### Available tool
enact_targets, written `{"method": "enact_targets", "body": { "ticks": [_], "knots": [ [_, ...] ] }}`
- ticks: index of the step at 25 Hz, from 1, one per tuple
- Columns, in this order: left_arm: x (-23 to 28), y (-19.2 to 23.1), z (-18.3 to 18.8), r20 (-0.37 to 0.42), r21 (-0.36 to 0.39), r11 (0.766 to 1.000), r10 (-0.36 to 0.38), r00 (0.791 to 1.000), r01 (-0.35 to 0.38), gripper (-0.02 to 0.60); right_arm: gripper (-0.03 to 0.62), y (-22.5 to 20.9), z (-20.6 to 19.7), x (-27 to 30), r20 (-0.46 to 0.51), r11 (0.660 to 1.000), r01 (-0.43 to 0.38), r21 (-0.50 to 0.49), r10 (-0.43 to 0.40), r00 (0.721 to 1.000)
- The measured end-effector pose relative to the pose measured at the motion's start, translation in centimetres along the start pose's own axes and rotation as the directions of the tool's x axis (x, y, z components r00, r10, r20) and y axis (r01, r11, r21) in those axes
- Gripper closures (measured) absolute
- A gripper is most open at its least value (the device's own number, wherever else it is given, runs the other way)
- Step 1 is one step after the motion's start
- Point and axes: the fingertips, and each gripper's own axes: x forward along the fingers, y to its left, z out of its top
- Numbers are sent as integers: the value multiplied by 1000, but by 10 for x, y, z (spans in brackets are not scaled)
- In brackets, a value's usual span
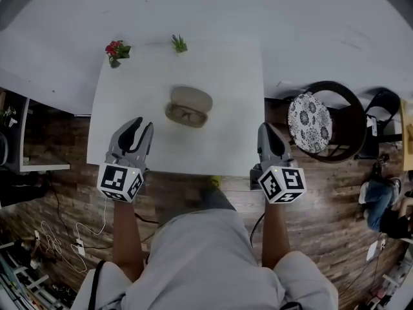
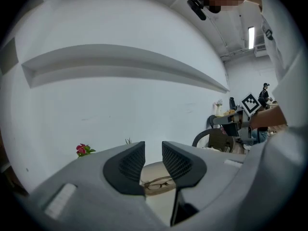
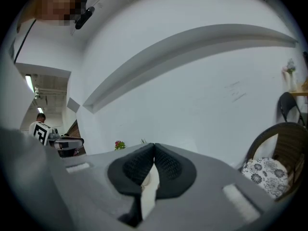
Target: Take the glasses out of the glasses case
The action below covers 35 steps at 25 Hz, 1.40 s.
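1. Your worktop (image 1: 226,76) carries the glasses case (image 1: 191,98) at its middle, lid already open.
2. Your left gripper (image 1: 137,124) sits at the near edge, jaws apart; your right gripper (image 1: 266,129) has its jaws together, empty.
3. The glasses (image 1: 186,115) lie inside the case, so lifting them out remains.

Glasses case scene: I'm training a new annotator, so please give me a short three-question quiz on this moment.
1. True or false: the glasses case lies open on the white table with the glasses inside it.
2. Pick one: left tool or right tool, which has its jaws apart?
3. Fill the gap: the plant with red flowers stands at the table's far ___ corner.

Key: 1 true. 2 the left tool; the right tool's jaws are together with nothing between them. 3 left.
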Motion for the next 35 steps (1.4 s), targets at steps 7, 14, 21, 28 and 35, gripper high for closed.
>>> {"method": "enact_targets", "body": {
  "ticks": [7, 14, 21, 28, 35],
  "knots": [
    [35, -9, -6, -64, 59, 993, -95, 993, 98, 463, 591, -12, 2, 24, -14, 1000, 3, 11, -3, 1000],
    [63, -8, -22, -137, 122, 957, -247, 959, 263, 463, 591, -8, -2, 37, -17, 998, 59, 15, -59, 998],
    [94, -8, -40, -231, 215, 876, -384, 894, 432, 459, 591, -1, -10, 50, -22, 993, 115, 22, -114, 993],
    [130, -19, -73, -372, 235, 759, -507, 777, 608, 460, 591, -2, -31, 56, -56, 985, 167, 40, -164, 985],
    [158, -43, -143, -618, 266, 561, -524, 586, 784, 460, 591, -11, -42, 56, -71, 975, 217, 52, -213, 974]
  ]
}}
